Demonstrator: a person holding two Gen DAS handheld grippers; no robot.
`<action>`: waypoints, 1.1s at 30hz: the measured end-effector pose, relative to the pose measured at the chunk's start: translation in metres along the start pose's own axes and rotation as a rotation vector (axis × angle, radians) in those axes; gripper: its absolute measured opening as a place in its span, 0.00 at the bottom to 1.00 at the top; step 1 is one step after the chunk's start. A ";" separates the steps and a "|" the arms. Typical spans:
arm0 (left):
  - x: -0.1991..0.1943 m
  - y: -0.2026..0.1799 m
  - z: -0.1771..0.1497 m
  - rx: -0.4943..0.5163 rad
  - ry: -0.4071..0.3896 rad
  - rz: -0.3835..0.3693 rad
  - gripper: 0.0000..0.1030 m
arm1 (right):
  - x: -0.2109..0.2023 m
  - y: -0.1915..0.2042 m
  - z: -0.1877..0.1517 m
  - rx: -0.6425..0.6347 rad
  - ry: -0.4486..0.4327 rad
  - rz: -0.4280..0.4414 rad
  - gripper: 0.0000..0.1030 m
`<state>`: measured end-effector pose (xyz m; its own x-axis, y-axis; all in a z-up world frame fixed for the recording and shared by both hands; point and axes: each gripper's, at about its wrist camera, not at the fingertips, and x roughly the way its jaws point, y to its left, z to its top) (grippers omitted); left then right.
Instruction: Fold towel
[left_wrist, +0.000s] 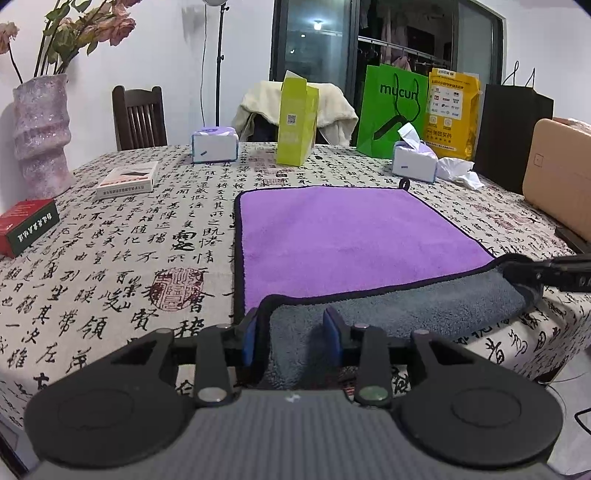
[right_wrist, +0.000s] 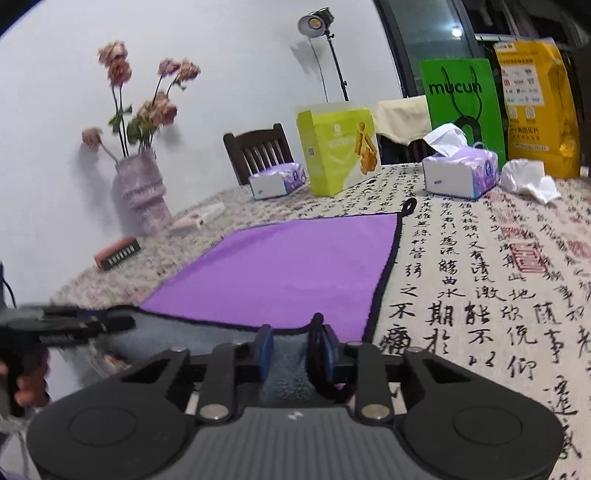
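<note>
A towel (left_wrist: 343, 236), purple on top and grey underneath with a black hem, lies on the calligraphy-print tablecloth; it also shows in the right wrist view (right_wrist: 280, 273). Its near edge is lifted and turned over, showing the grey side (left_wrist: 399, 310). My left gripper (left_wrist: 291, 332) is shut on the towel's near left corner. My right gripper (right_wrist: 293, 349) is shut on the near right corner and shows at the right edge of the left wrist view (left_wrist: 532, 275). The left gripper shows blurred at the left of the right wrist view (right_wrist: 85, 325).
At the back stand two tissue boxes (left_wrist: 214, 144) (left_wrist: 413, 158), a lime carton (left_wrist: 297, 122), a green bag (left_wrist: 391, 110), a yellow bag (left_wrist: 452, 110) and a black bag (left_wrist: 513, 136). A vase (left_wrist: 40, 136) and small boxes (left_wrist: 127, 179) (left_wrist: 27, 225) sit left. A tan box (left_wrist: 557, 177) stands right.
</note>
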<state>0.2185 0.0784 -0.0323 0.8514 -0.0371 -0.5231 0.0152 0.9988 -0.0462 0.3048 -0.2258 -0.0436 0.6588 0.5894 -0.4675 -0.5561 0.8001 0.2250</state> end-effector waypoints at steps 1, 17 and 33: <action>0.000 0.000 -0.001 -0.004 0.000 -0.001 0.35 | 0.000 0.002 -0.002 -0.017 0.007 -0.017 0.13; -0.003 -0.006 -0.004 0.039 -0.015 -0.017 0.14 | -0.007 0.031 -0.021 -0.263 -0.049 -0.119 0.08; -0.005 -0.001 0.012 0.030 -0.050 0.003 0.05 | -0.005 0.031 0.003 -0.237 -0.061 -0.121 0.04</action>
<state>0.2205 0.0785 -0.0190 0.8766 -0.0329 -0.4801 0.0273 0.9995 -0.0187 0.2863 -0.2037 -0.0317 0.7528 0.5029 -0.4247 -0.5701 0.8207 -0.0387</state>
